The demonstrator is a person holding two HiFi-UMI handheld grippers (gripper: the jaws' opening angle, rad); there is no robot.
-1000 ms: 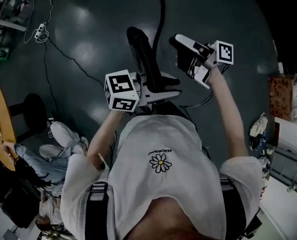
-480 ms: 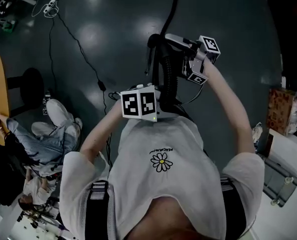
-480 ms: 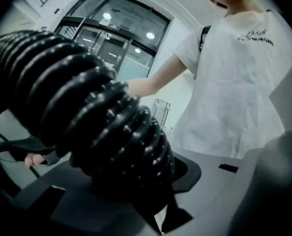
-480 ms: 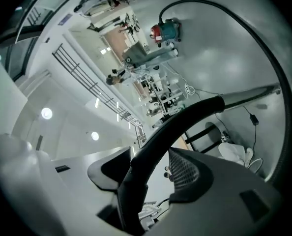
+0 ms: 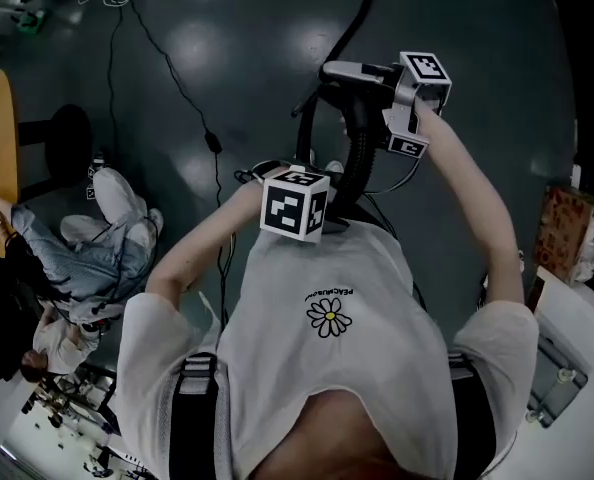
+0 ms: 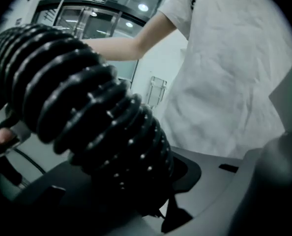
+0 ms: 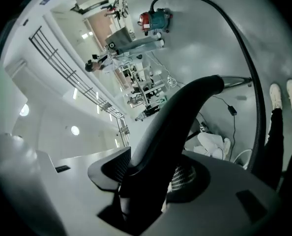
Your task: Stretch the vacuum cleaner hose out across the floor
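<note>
Status: not stretched yet, I'd say about midway.

- left gripper (image 6: pixel 151 198): jaws clamped shut on the ribbed section (image 6: pixel 87 112) of the hose (image 5: pixel 357 153).
- right gripper (image 7: pixel 146 186): jaws set wide but closed on the smooth curved handle tube (image 7: pixel 185 112) at the hose end.
- Held end is up off the floor (image 5: pixel 227 58), at centre frame in the head view, just above my torso. It arches from the left grip up to the right one.
- The rest of the hose runs off the top edge of the head view. In the right gripper view it sweeps in a long bow down the right side from the vacuum cleaner (image 7: pixel 153 17) at upper centre. That's slack, not a straight line.
- Left to do, as I read it: carry the end away from the vacuum until the bow is gone, then lay it down.

Versus one second ago:
- ribbed section stood straight up between the two grippers; now it's bent into an arch.
- right gripper is higher in frame, with the handle lying level and pointing left.
- left marker cube has rolled and come in closer to my chest.
- both grips unchanged.
</note>
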